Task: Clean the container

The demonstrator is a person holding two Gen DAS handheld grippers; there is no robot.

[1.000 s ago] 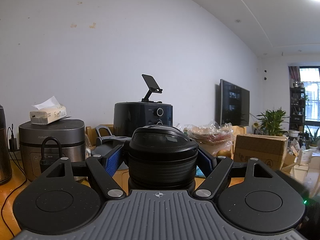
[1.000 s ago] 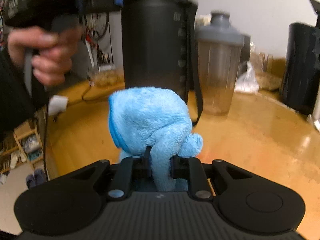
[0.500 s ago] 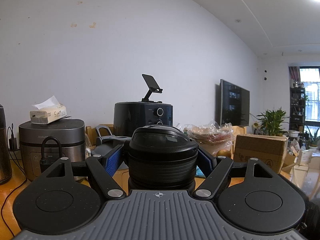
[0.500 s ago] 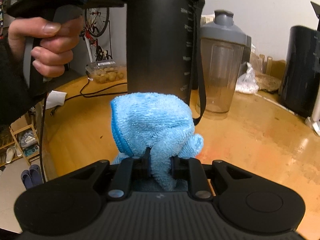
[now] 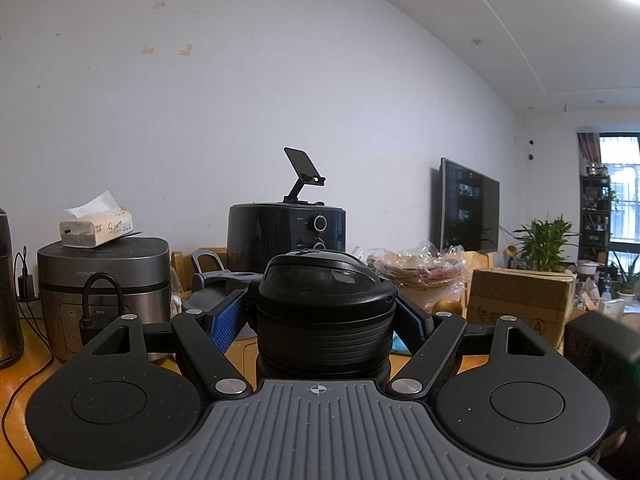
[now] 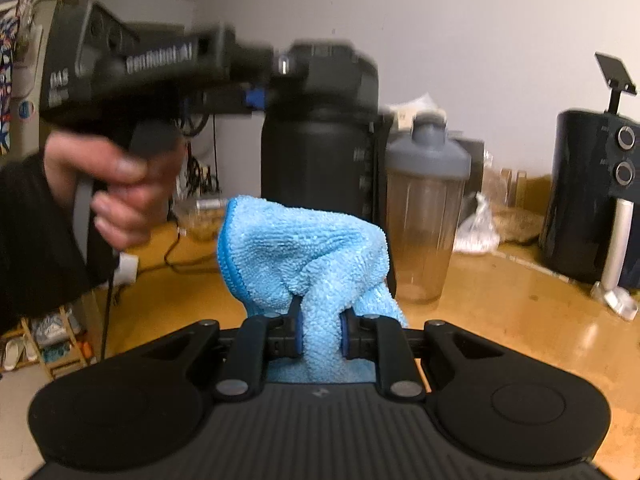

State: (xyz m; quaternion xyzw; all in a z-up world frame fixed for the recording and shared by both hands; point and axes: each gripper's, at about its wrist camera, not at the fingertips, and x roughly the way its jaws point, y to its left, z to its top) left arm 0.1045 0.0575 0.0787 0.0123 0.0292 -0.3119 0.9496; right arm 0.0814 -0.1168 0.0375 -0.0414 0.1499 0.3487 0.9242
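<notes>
**Bottle clamped at the lid, cloth pinched beside it**

Left wrist view: the left gripper [image 5: 322,314] is clamped on the ribbed lid of the black bottle [image 5: 322,300], its blue-lined fingers [image 5: 226,324] pressing on either side, and the bottle stands upright between them. Behind it, on the wooden table [image 5: 24,364], stand a grey rice cooker [image 5: 104,276] with a tissue pack [image 5: 96,228] on top and a dark air fryer [image 5: 286,230] carrying a phone stand [image 5: 302,176]. A cardboard box [image 5: 520,304] sits to the right, and a television [image 5: 470,206] hangs on the far wall.

Right wrist view: the right gripper [image 6: 320,330] is closed tight on a blue microfibre cloth [image 6: 304,252], which bunches up above the fingers. The cloth is in front of the lower part of the black bottle [image 6: 320,148]; whether the two touch cannot be told. A hand [image 6: 108,184] in a dark sleeve holds the left gripper's handle at the left, blurred. A clear shaker cup [image 6: 424,208] with a grey lid stands just beside the bottle on the table [image 6: 500,320], and the air fryer [image 6: 596,196] is at the right edge.
</notes>
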